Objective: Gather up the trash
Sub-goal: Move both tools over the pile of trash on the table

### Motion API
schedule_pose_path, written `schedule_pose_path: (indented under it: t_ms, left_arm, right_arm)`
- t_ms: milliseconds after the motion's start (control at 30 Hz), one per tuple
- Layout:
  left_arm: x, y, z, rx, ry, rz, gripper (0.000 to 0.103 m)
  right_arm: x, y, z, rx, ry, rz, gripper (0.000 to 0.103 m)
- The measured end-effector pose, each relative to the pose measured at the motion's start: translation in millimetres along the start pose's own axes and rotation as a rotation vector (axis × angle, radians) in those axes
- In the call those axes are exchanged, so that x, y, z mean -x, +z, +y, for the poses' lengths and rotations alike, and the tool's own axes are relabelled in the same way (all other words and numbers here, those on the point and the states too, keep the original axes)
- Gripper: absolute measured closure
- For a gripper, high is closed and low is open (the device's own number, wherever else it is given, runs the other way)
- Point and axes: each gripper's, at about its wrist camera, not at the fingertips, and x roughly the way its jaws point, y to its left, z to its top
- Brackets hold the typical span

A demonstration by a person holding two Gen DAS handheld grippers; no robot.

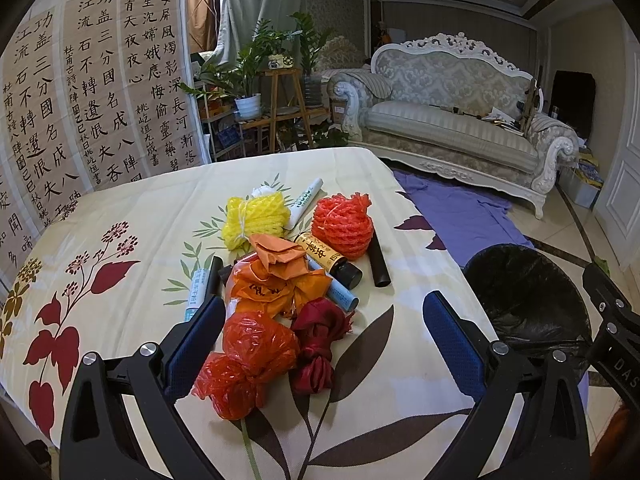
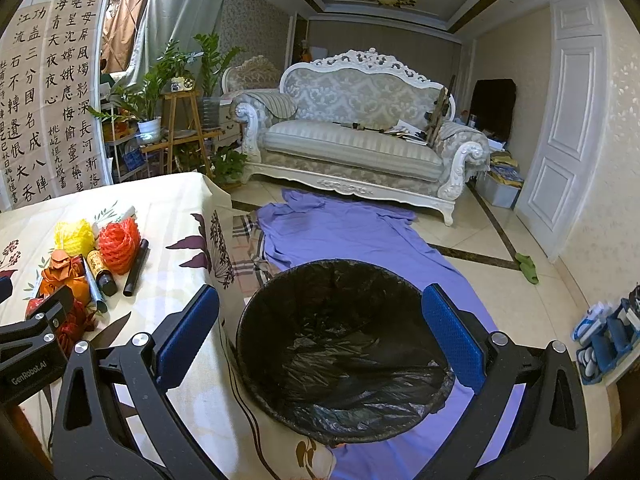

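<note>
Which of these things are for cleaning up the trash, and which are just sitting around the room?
For the job:
red plastic bag
dark red cloth
orange paper
yellow net
orange-red net
black-lined trash bin
left claw, open
right claw, open

Just lying about:
sofa
potted plants
purple sheet
green slipper

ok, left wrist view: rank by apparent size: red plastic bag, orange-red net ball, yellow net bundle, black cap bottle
1. red plastic bag, though it lies nearest the camera, so that inflates it.
2-3. orange-red net ball and yellow net bundle: look alike, not ranked.
4. black cap bottle.
</note>
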Motion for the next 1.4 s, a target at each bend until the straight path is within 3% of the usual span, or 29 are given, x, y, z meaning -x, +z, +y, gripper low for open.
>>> schedule_pose_path:
  t_ms: [1133, 1400]
  left_arm:
    - [-2, -5, -6, -0.013, -0.023, 0.013, 0.007]
    - [2, -13, 20, -0.010, -0.019, 0.030, 0.007]
  right_arm:
    - [-1, 1, -5, -0.008, -0.018, 0.024, 0.004]
    - [-6, -1, 0, -0.009, 0.005, 0.054, 0.004]
